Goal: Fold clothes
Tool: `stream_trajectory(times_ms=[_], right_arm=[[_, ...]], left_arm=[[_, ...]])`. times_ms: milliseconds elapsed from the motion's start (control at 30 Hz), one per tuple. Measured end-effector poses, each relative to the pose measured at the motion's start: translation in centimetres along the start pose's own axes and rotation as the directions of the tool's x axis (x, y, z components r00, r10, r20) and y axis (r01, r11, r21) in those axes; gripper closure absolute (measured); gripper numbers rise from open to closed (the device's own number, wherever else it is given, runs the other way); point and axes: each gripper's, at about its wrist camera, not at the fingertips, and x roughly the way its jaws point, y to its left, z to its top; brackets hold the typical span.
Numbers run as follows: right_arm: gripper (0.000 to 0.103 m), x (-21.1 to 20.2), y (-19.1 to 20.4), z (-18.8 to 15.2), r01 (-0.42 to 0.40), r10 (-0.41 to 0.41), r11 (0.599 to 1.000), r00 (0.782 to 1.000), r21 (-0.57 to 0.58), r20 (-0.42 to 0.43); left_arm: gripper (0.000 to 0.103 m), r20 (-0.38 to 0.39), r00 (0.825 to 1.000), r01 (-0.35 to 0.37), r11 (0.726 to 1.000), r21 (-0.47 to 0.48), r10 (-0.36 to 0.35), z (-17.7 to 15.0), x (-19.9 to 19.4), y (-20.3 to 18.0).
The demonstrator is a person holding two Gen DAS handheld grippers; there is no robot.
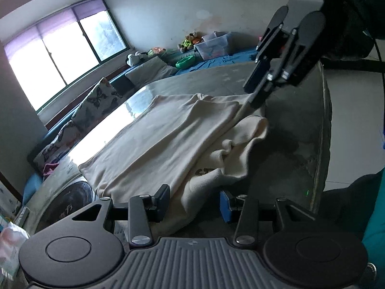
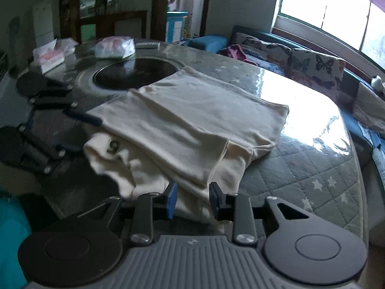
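Across the middle of both frames, a cream garment [image 2: 192, 120] lies part-folded on the quilted table [image 2: 312, 180] as the left gripper [image 1: 192, 197] and right gripper [image 2: 192, 197], both half-open and empty-jawed, straddle its near edge, where a snagging finger could undo the loose fold.

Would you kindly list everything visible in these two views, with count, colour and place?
cream garment: one, cream, folded over on the table
table: one, grey quilted star-print cover under clear plastic
round dark inset: one, black, table centre
tissue packs: two, white-pink, far table edge
butterfly cushions: several, pale patterned, on the blue sofa under the window
plastic bin: one, clear, by the far wall
soft toys: a few, mixed colours, beside the bin
left gripper: fingers apart, garment edge between them
right gripper: fingers apart over the garment's near edge
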Motion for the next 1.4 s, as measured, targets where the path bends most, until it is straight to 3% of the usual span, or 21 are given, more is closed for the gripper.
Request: stream_trajectory(times_ms=[100, 233, 300, 433, 600, 767, 900, 933, 1233, 1300, 1400], right_arm=[[0.059, -0.3, 1.0, -0.5, 0.002, -0.002, 0.997, 1.000, -0.072, -0.013], [0.047, -0.7, 2.1, -0.9, -0.001, -0.001, 0.989, 1.000, -0.150, -0.012], [0.045, -0.8, 2.6, -1.1, -0.005, 0.005, 0.982, 1.000, -0.191, -0.002], [0.039, -0.6, 2.8, -1.1, -0.016, 0.022, 0.972, 0.999, -0.235, 0.026], [0.038, 0.7, 2.9, -0.7, -0.007, 0.027, 0.958, 0.997, -0.288, 0.066], [0.052, 2.7, 2.1, 0.4, -0.030, 0.057, 0.952, 0.995, -0.303, 0.081], [0.083, 4.0, 1.0, 1.0, -0.066, 0.079, 0.962, 0.996, -0.266, 0.038], [0.085, 4.2, 0.5, 1.2, -0.081, 0.090, 0.969, 0.996, -0.236, 0.028], [0.091, 4.1, -1.4, 3.4, -0.121, 0.125, 0.986, 0.992, -0.115, 0.029], [0.091, 4.1, -1.6, 3.7, -0.119, 0.123, 0.988, 0.992, -0.101, 0.031], [0.092, 4.1, -1.7, 4.0, -0.111, 0.115, 0.989, 0.993, -0.093, 0.032]], left_arm=[[0.060, 0.018, 1.000, 0.006, 1.000, -0.005, -0.005, 0.2, 0.4, 0.1], [0.086, 0.033, 0.999, 0.025, 0.999, -0.045, -0.024, 0.6, 0.9, 0.8], [0.092, 0.041, 0.999, 0.037, 0.996, -0.087, -0.033, 0.9, 0.9, 1.7], [0.094, 0.057, 0.997, 0.053, 0.979, -0.194, -0.043, 2.0, 1.2, 4.3], [0.095, 0.054, 0.997, 0.074, 0.958, -0.277, -0.061, 2.8, 2.1, 6.6], [0.094, 0.045, 0.995, 0.095, 0.945, -0.312, -0.086, 2.9, 2.6, 7.4], [0.090, 0.041, 0.995, 0.103, 0.946, -0.306, -0.096, 2.2, 2.3, 6.9], [0.089, 0.039, 0.995, 0.102, 0.948, -0.300, -0.095, 2.1, 2.1, 6.6], [0.081, -0.003, 0.999, 0.051, 0.978, -0.204, -0.053, 0.3, 1.1, 4.3], [0.070, -0.021, 0.999, 0.032, 0.980, -0.197, -0.037, -0.2, 1.1, 4.3], [0.068, -0.028, 0.999, 0.013, 0.983, -0.181, -0.019, -0.7, 0.9, 4.3]])
